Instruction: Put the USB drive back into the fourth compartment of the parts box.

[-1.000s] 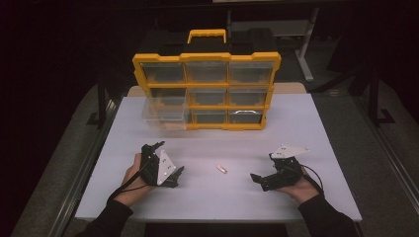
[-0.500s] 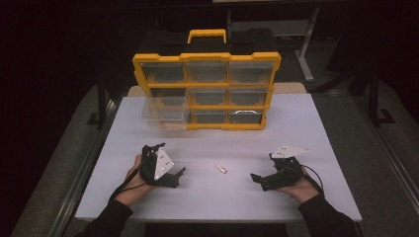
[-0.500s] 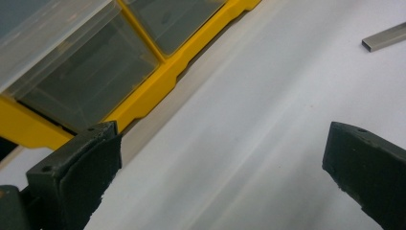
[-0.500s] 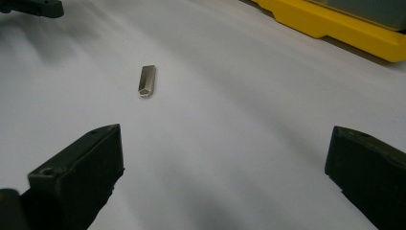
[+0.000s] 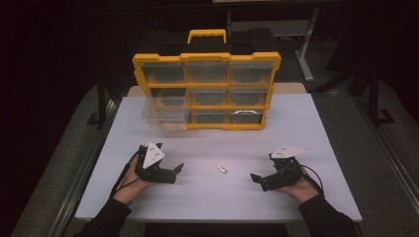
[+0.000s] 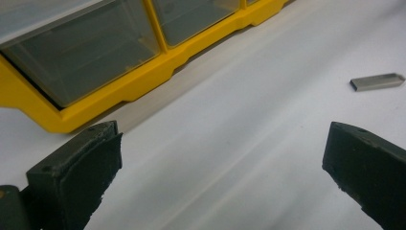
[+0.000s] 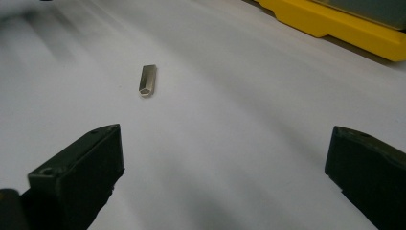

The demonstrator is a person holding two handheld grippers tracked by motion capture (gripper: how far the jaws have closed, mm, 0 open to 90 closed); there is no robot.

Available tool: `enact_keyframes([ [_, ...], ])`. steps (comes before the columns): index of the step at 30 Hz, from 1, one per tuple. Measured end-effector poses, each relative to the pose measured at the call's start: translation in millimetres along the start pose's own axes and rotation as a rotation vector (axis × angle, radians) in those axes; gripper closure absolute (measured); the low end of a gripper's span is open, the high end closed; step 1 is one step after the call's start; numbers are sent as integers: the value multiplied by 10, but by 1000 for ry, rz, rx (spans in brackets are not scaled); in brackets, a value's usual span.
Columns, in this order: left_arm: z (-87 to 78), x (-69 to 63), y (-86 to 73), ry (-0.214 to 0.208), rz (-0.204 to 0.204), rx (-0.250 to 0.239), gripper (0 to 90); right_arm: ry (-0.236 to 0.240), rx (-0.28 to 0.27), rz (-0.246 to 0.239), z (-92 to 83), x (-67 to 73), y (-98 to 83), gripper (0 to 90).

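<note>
A white desk (image 5: 316, 133) is carrying a yellow drawer organizer (image 5: 206, 91) at its twelve o'clock edge, one clear drawer (image 5: 164, 114) sticking out. A small metal bit (image 5: 221, 169) is lying near the middle, toward six o'clock.

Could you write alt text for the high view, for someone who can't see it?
A small silvery metal bit lies on a white table between a person's left gripper and right gripper, both open and empty. Behind stands a yellow organiser with clear drawers, one lower-left drawer pulled out.
</note>
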State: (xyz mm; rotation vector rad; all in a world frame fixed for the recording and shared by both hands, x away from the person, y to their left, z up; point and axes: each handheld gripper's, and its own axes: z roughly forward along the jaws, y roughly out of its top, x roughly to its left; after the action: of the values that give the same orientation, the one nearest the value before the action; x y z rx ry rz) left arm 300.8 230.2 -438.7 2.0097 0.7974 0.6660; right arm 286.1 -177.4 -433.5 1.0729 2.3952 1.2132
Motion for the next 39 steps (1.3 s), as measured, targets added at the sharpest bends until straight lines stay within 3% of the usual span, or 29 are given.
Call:
enact_keyframes([
  [12,-69,128,-40,-83,-142,-20,0,2,-1,1,-1,-3,0,0],
  [26,-226,191,-219,-100,-127,-9,0,13,-1,1,3,-2,3,0],
  [30,-232,203,-247,-100,-96,12,0,19,2,0,-1,-2,13,0],
  [39,-220,216,-242,-118,-91,1,0,68,30,-6,-19,21,79,0],
])
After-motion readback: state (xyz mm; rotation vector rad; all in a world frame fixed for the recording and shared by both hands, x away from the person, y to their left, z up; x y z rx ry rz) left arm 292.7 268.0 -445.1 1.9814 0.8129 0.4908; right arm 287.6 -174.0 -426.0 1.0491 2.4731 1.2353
